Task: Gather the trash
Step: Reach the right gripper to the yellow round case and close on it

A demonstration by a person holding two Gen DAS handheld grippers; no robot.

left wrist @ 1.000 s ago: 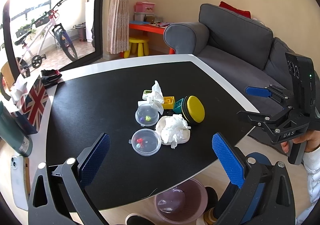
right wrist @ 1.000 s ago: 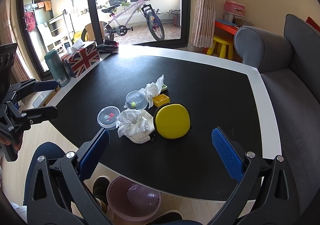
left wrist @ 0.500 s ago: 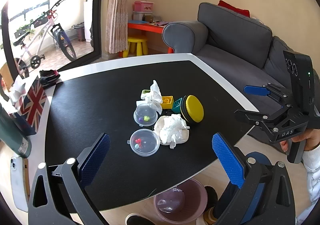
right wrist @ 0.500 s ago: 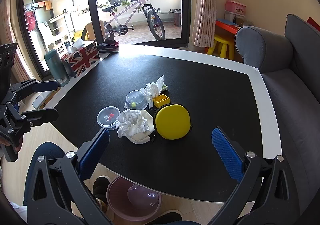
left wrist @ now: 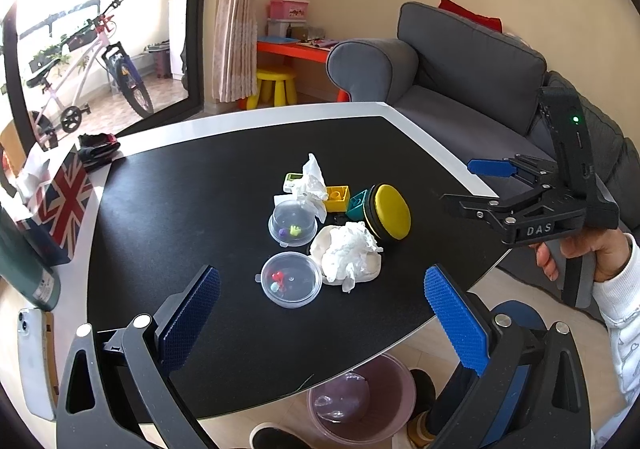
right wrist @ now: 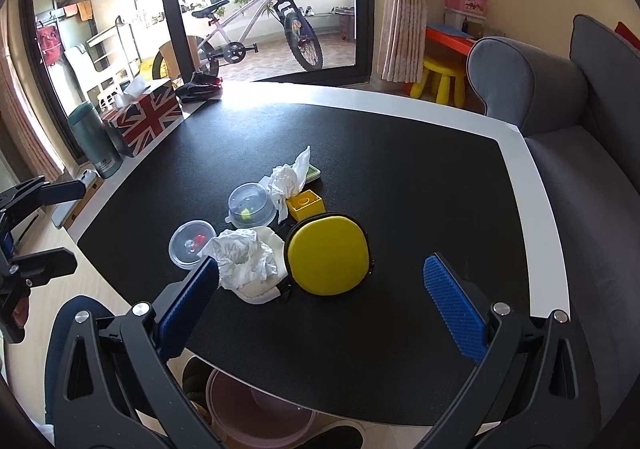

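Two crumpled white tissues lie on the black table. The near tissue rests on a cream pad. The far tissue lies by a yellow brick. A pink trash bin stands on the floor under the table's near edge. My left gripper is open and empty, above the near edge, short of the tissues. My right gripper is open and empty, just short of a yellow round case.
Two clear lidded cups hold small toys beside the tissues. A Union Jack tissue box, a green flask and a phone sit at the table's left edge. A grey sofa stands to the right.
Both grippers have edged slightly forward toward the pile and stay open. Nothing on the table has moved.
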